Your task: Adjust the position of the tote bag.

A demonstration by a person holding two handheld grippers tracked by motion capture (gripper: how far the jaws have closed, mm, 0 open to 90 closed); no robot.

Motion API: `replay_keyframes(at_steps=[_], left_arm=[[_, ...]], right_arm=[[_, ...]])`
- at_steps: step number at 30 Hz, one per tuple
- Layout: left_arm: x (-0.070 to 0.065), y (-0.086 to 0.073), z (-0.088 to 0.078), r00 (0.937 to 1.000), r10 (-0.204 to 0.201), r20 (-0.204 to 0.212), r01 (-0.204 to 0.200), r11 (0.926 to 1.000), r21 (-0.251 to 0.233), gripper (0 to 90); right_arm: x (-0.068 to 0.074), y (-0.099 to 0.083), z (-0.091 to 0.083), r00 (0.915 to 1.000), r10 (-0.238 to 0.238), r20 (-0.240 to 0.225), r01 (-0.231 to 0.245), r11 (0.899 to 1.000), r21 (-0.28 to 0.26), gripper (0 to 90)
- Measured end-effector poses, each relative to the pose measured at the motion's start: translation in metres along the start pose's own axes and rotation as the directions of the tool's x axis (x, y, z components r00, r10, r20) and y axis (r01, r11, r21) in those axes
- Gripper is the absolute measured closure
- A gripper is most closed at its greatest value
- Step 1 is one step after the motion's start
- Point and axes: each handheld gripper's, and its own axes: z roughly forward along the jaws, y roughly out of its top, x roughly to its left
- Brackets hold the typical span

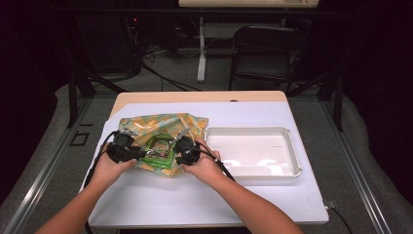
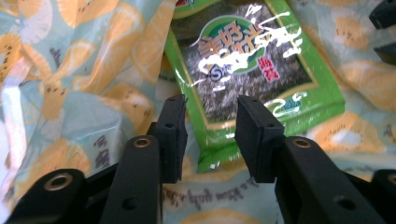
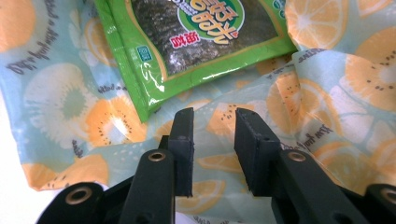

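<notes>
A pale blue cloth bag printed with orange and kiwi slices lies crumpled left of the table's middle. A green seaweed snack packet rests on it. My left gripper comes in from the packet's left and my right gripper from its right. In the left gripper view, the left gripper stands open with the corner of the packet just beyond its gap. In the right gripper view, the right gripper stands open over a fold of the bag, with the packet ahead.
An empty white tray sits to the right of the bag on the white table cover. A dark chair and a table leg stand beyond the table's far edge.
</notes>
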Motion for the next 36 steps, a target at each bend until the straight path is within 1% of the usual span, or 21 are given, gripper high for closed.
replay_keyframes(at_steps=[1,3,4,8,9,10,14,15,16,17,19,23,26,27,28,29,30,31,32,33,36], left_arm=[[0.001,0.002,0.004,0.9999,-0.016,0.006,0.016,0.9999,-0.003,61.8],[0.002,0.004,0.008,0.9995,-0.029,0.01,0.029,0.9996,0.0,60.9],[0.003,0.004,0.01,0.9992,-0.038,0.008,0.038,0.9993,0.005,60.6],[0.005,0.007,0.017,0.9983,-0.058,-0.007,0.058,0.9982,0.015,61.3],[0.006,0.007,0.018,0.998,-0.063,-0.007,0.063,0.998,0.01,61.9],[0.006,0.007,0.019,0.9976,-0.069,-0.002,0.069,0.9973,0.022,62.4],[0.005,0.007,0.024,0.9975,-0.071,-0.007,0.071,0.9968,0.035,63.1],[0.005,0.007,0.025,0.9975,-0.07,-0.005,0.07,0.9967,0.04,63.1],[0.004,0.007,0.026,0.9976,-0.069,0.001,0.069,0.9965,0.046,63.1],[0.004,0.007,0.026,0.9977,-0.068,-0.001,0.068,0.9963,0.051,63.1],[0.004,0.007,0.027,0.9977,-0.066,0.011,0.066,0.9959,0.063,63.0],[0.003,0.005,0.028,0.998,-0.063,0.012,0.062,0.9962,0.062,63.0],[0.004,0.004,0.027,0.9979,-0.063,0.018,0.061,0.996,0.064,63.3],[0.003,0.003,0.027,0.9974,-0.069,0.022,0.067,0.9959,0.061,63.5],[0.003,0.003,0.027,0.9974,-0.069,0.022,0.067,0.9959,0.061,63.7],[0.002,0.002,0.027,0.9973,-0.068,0.026,0.066,0.9958,0.063,63.7],[0.001,0.001,0.026,0.997,-0.069,0.035,0.067,0.9958,0.063,63.8],[0.001,0.001,0.026,0.997,-0.068,0.037,0.065,0.9959,0.063,63.9],[0.0,0.0,0.025,0.997,-0.066,0.042,0.063,0.996,0.063,64.0],[0.0,0.0,0.025,0.997,-0.065,0.042,0.062,0.996,0.064,64.0],[-0.002,0.0,0.024,0.9973,-0.057,0.046,0.054,0.9963,0.067,64.2]], right_arm=[[0.0,0.0,-0.001,0.9999,0.014,-0.001,-0.014,1.0,-0.008,67.4],[0.0,0.001,-0.002,0.9999,0.016,-0.005,-0.017,1.0,-0.016,66.6],[-0.001,0.001,-0.002,0.9998,0.016,-0.008,-0.016,1.0,-0.011,66.3],[0.001,0.002,-0.002,0.9996,0.024,-0.011,-0.025,0.999,-0.027,65.2],[0.001,0.002,-0.001,0.9996,0.027,-0.012,-0.027,0.999,-0.034,64.9],[0.0,0.002,-0.001,0.9995,0.028,-0.015,-0.029,0.999,-0.038,64.7],[0.001,0.005,-0.001,0.9995,0.03,-0.012,-0.031,0.998,-0.048,65.2],[0.002,0.007,-0.001,0.9994,0.032,-0.013,-0.033,0.998,-0.055,67.0],[0.002,0.007,-0.001,0.9994,0.032,-0.013,-0.033,0.998,-0.055,67.0],[0.003,0.007,0.0,0.9994,0.034,-0.005,-0.034,0.998,-0.062,68.3],[0.003,0.01,0.0,0.9994,0.035,-0.001,-0.035,0.997,-0.068,71.5],[0.003,0.013,0.001,0.9987,0.051,-0.003,-0.051,0.995,-0.08,71.7],[0.001,0.017,0.003,0.9982,0.06,-0.006,-0.06,0.996,-0.068,71.8],[0.0,0.019,0.007,0.9972,0.074,-0.009,-0.074,0.996,-0.059,71.4],[0.0,0.02,0.008,0.9968,0.077,-0.02,-0.078,0.996,-0.051,71.7],[0.0,0.02,0.008,0.9968,0.077,-0.02,-0.078,0.996,-0.051,71.7],[-0.001,0.02,0.012,0.9952,0.095,-0.023,-0.095,0.994,-0.044,74.1],[-0.001,0.019,0.013,0.9948,0.099,-0.021,-0.1,0.994,-0.034,74.8],[-0.001,0.019,0.015,0.9955,0.093,-0.019,-0.093,0.995,-0.021,75.0],[-0.002,0.019,0.017,0.9951,0.096,-0.025,-0.096,0.995,-0.012,75.1],[-0.003,0.018,0.022,0.9943,0.105,-0.017,-0.105,0.994,-0.011,74.3]])
